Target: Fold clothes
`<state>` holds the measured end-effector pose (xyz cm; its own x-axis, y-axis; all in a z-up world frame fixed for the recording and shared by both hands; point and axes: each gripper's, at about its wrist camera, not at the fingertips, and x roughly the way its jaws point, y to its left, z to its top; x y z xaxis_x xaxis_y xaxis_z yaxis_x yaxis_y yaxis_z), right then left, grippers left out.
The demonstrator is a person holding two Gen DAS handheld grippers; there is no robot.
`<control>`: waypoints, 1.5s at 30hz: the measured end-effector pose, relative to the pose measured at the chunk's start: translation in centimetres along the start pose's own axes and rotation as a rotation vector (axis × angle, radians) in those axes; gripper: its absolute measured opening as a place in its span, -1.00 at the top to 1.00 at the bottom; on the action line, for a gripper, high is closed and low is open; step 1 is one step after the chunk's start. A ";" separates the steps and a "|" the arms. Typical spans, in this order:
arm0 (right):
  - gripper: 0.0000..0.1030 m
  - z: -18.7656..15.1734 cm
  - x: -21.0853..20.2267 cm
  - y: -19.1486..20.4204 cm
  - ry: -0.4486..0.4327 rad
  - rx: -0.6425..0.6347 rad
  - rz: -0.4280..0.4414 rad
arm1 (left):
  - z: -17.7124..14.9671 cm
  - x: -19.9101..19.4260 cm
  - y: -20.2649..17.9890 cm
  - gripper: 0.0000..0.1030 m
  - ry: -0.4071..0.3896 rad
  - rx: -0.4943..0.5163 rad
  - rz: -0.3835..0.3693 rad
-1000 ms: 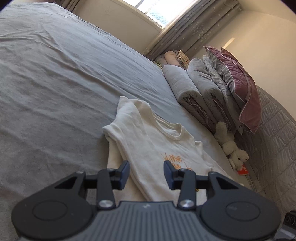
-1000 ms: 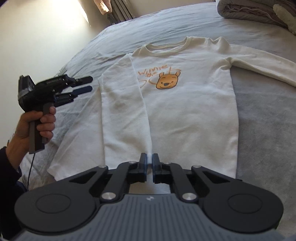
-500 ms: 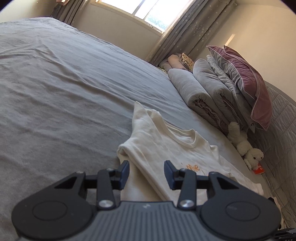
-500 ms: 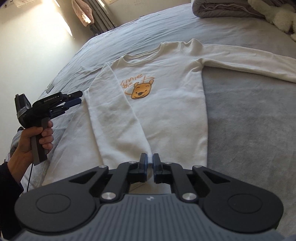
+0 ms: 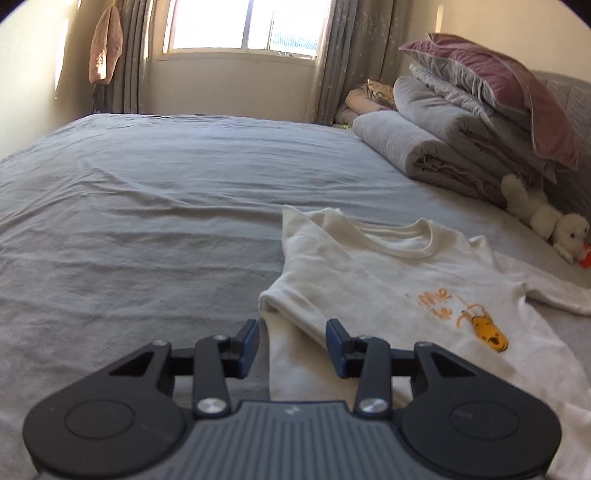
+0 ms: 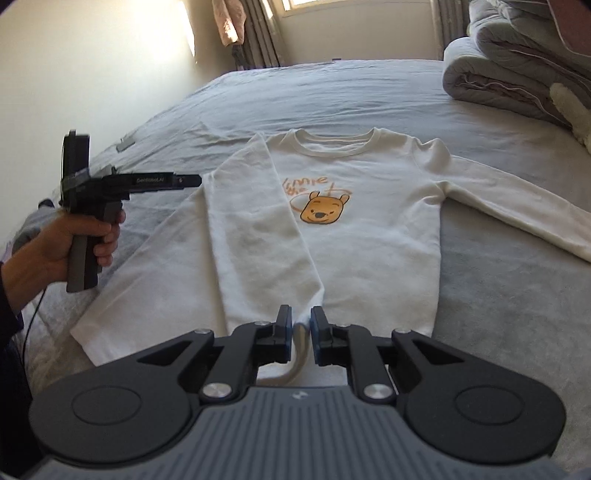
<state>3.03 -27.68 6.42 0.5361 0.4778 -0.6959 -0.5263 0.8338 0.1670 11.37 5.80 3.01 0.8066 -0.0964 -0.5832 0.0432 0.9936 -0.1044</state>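
Surroundings: a grey bed sheet (image 5: 166,206) fills most of both views; rolled grey quilts (image 5: 436,147) under a mauve pillow (image 5: 517,92) are stacked at upper right of the left wrist view, with a white plush toy (image 5: 546,221) just below them and a window (image 5: 243,26) at top centre.
Obstructions: nothing lies on the sweatshirt's outstretched sleeve (image 6: 517,206) at right.
Left gripper (image 5: 291,343): jaws apart with nothing between the pads, hovering over the folded edge; in the right wrist view it sits at middle left (image 6: 192,180), held by a hand (image 6: 62,243).
Right gripper (image 6: 301,332): jaws narrowly apart and opening, a fold of white cloth in the gap, pads no longer pressing on it.
Sweatshirt (image 6: 351,229): cream, bear print up, flat on the sheet at frame centre; one sleeve folded over the body, its cuff end reaching the right gripper's tips.
Sweatshirt in left wrist view (image 5: 369,280): lower right, the folded edge just ahead of the tips.
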 end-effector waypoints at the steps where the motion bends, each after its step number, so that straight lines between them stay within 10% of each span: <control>1: 0.69 -0.1 0.1 0.2 0.011 -0.024 -0.030 | -0.2 0.2 -0.1 0.22 0.015 0.017 0.021; 7: 0.66 -0.5 -0.3 -1.7 0.020 -0.012 -0.178 | 0.1 -0.4 0.3 0.22 0.016 -0.007 0.038; 15: 0.63 -0.1 -0.2 0.9 -0.022 -0.078 -0.039 | -0.1 -2.9 -3.8 0.20 0.007 0.053 -0.038; 20: 0.44 -1.5 2.9 2.5 0.146 -0.166 -0.061 | -2.1 -3.7 -6.9 0.19 0.049 0.114 -0.130; 35: 0.23 -1.8 2.2 3.3 0.146 -0.223 -0.013 | -4.0 -2.9 -8.8 0.16 0.117 0.175 -0.160; 45: -0.16 1.4 -3.4 -9.0 -0.055 0.217 -0.083 | -3.8 -4.1 -8.9 0.12 0.117 0.178 -0.169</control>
<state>6.87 -36.41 8.24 0.6097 0.4144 -0.6756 -0.3276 0.9080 0.2613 5.42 -2.86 3.22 0.7059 -0.2581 -0.6596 0.2832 0.9564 -0.0712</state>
